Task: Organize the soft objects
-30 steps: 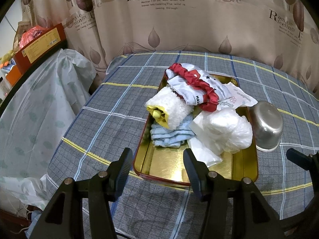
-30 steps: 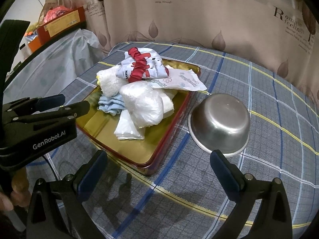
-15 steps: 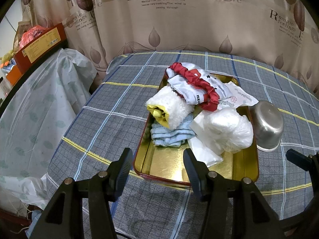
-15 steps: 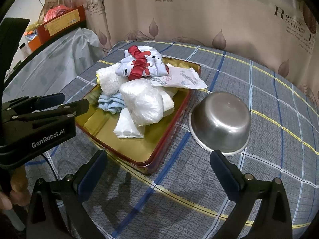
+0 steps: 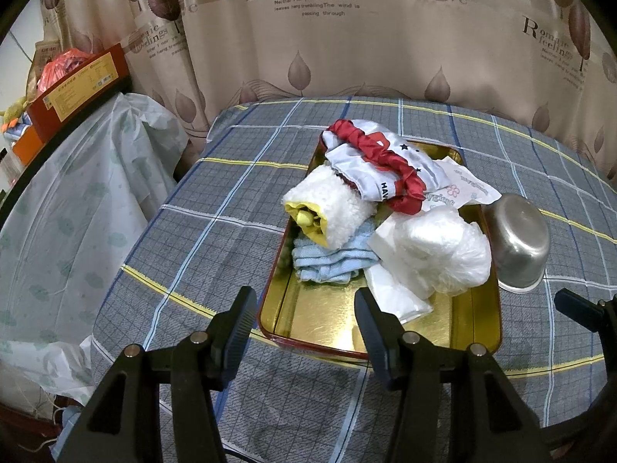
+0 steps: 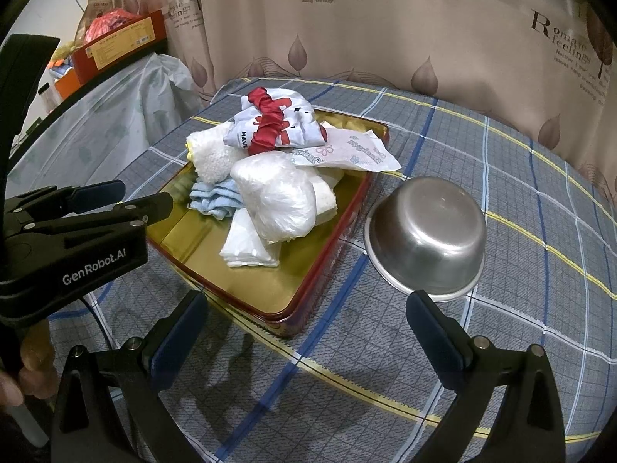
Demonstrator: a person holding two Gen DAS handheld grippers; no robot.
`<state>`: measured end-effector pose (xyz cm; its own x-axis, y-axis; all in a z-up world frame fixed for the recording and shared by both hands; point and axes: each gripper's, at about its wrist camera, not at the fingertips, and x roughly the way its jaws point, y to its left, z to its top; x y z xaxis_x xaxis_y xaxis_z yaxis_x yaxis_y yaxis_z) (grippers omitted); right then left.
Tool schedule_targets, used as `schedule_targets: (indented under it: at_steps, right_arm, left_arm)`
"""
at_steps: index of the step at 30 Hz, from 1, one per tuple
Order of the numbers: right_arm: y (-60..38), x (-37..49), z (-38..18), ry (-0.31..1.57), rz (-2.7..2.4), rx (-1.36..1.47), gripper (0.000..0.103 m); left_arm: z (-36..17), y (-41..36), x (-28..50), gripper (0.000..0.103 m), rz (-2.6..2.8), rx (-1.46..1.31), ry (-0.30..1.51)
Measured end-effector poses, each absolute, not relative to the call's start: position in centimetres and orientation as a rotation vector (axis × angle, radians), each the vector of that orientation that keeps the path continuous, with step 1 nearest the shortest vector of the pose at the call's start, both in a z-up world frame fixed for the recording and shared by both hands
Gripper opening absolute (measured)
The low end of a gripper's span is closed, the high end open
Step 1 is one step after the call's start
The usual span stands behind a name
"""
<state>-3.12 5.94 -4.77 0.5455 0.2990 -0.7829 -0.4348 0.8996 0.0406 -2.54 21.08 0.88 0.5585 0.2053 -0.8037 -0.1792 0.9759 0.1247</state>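
Right wrist: both grippers agape near tray

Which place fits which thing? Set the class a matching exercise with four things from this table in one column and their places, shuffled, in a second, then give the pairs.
Things
1. scrunchie
2. bowl
3. blue cloth
4. left gripper

Places
A. upside down on the tablecloth, beside the tray
B. open, over the tray's near edge
C. on the printed cloth, atop the pile
D. in the tray, under the fluffy roll

Pairs: 1-C, 2-A, 3-D, 4-B
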Motion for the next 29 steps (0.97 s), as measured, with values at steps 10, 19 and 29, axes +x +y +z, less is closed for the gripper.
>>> schedule_targets:
  at_steps: [10,19,29]
  right_arm:
    - [6.02,-3.20,-4.89,0.896,0.441,-0.168,0.102]
    - [6.16,-3.29,-5.02,0.898,0.448,-0.172,0.102]
    - [6.15,-3.32,-4.99,0.898,0.450,-0.174,0.102]
  left_arm:
    - [0.89,21.19,-2.61,0.054,0.227,0.028,0.952]
    - [0.90,21.53,-2.80,0.054,0.229,0.015,0.954]
    - [1.10,21.43,-2.77,0.054,0.241,-0.003,0.951]
